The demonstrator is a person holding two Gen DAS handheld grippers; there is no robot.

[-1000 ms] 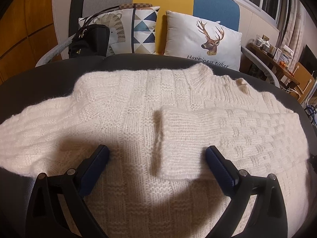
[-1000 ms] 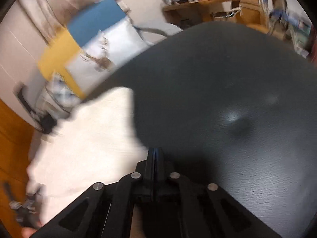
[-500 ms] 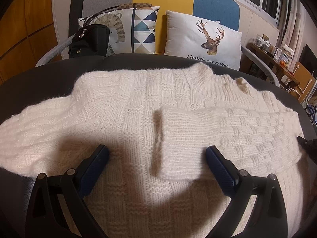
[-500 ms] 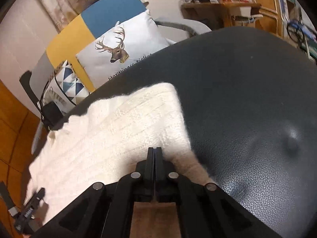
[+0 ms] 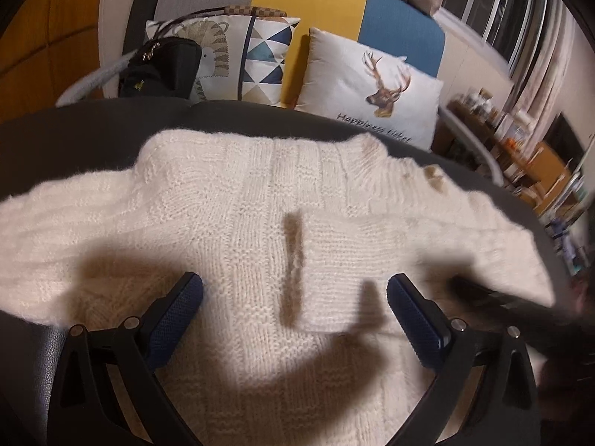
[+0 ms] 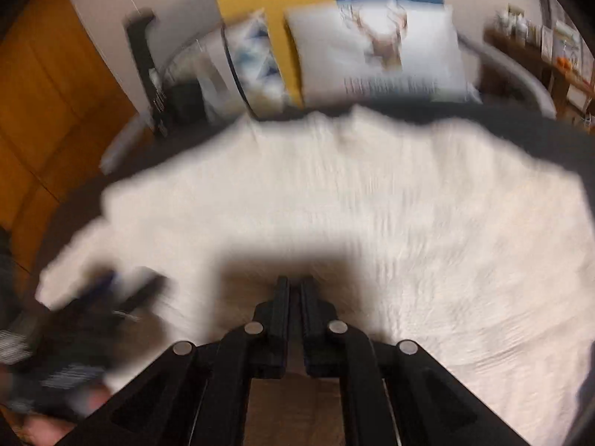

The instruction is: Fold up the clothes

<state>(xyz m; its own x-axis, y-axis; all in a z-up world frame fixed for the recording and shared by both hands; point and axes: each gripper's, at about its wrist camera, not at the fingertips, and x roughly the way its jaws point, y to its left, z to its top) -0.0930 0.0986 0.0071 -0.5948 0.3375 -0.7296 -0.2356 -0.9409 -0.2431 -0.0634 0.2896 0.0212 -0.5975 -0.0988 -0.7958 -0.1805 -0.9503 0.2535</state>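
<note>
A: Logging near field first. Left gripper [image 5: 293, 319] hangs over the lower middle of the cream knit sweater [image 5: 230, 230], jaws spread wide, nothing between the blue pads [image 5: 174, 316]; whether the pads touch the wool I cannot tell.

B: Right gripper [image 6: 294, 297]?

A: Jaws pressed together, and no wool shows in the thin slit between them. That view is smeared with motion blur, so fine contact is unreadable. In the left wrist view it shows only as a dark blur at the right side of the sweater.

B: Garment position?

A: Spread flat on the dark leather-look surface [image 5: 93, 130], collar toward the far edge. One sleeve [image 5: 372, 260] is folded across the chest, cuff near the middle. The other sleeve [image 5: 55, 230] lies stretched out toward the left edge, unfolded.

B: Beyond that?

A: Black handbag [image 5: 163, 70], patterned cushion [image 5: 256, 55] and deer cushion [image 5: 375, 85] against the colour-block sofa back [image 5: 308, 3].

B: Risks, as judged?

A: Closed right jaws sweeping low could snag the loose knit and drag the folded sleeve askew. Left jaws closing here might pinch both layers of the body, not one. Fuzzy wool slips; a shallow pinch on the unfolded sleeve may let go mid-fold.
</note>
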